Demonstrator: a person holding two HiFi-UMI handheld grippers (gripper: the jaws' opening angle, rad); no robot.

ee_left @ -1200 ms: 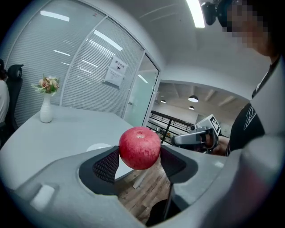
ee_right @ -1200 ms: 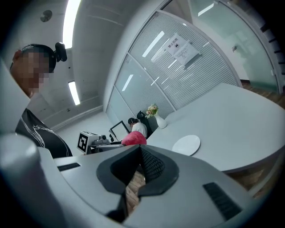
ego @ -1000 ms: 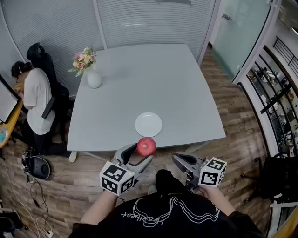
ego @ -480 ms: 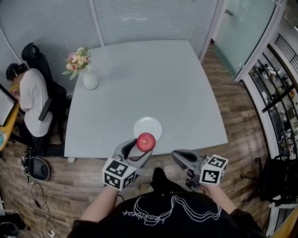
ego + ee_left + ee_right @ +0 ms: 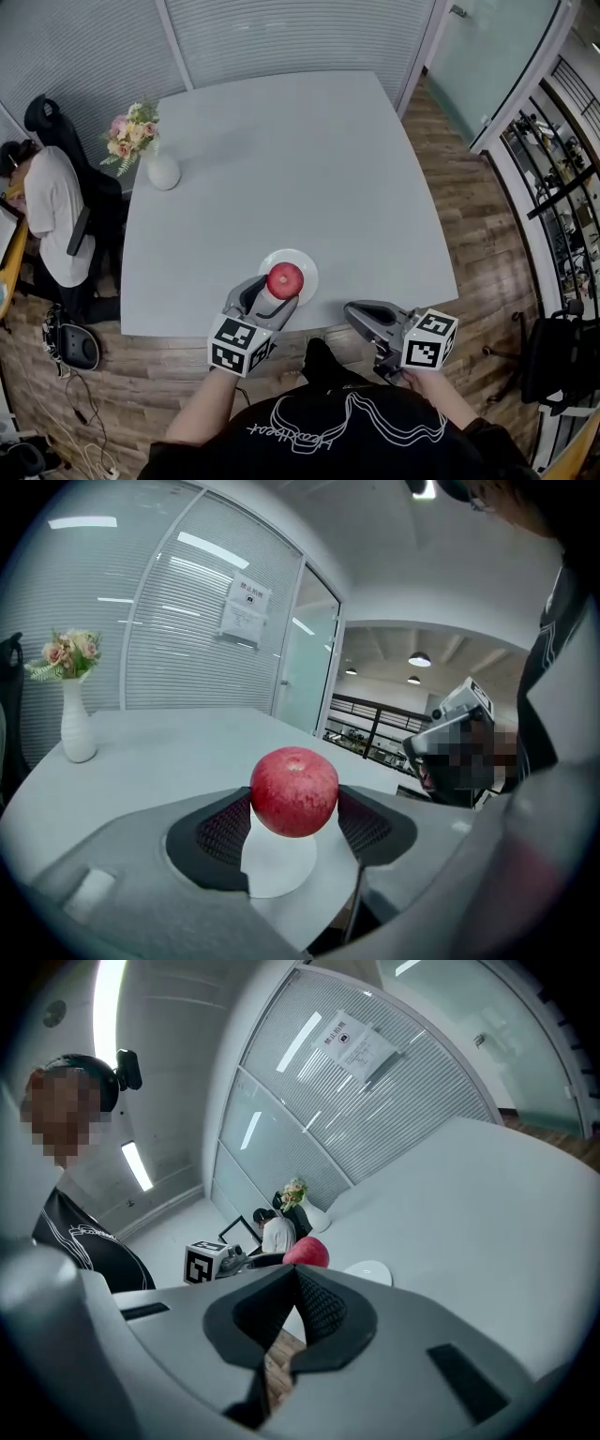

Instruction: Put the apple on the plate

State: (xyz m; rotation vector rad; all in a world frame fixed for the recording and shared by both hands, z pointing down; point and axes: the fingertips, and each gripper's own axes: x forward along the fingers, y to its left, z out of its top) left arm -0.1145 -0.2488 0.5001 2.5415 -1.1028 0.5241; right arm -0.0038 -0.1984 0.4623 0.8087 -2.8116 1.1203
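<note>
Since the earlier frame we carry the apple (image 5: 286, 279) forward past the table's (image 5: 281, 159) near edge. Left gripper (image 5: 277, 298) clamps it over the plate (image 5: 306, 265), so we judge the next move to be straight down. Right gripper (image 5: 361, 319) hangs off the table, jaws together, empty.

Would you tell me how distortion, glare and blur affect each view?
Head view: fisheye bows the table edges; lighting even. Left gripper view: dark vignetted corners, apple sharp, mosaic patch at right. Right gripper view: same vignette, ceiling strip light glares, mosaic patch upper left.
</note>
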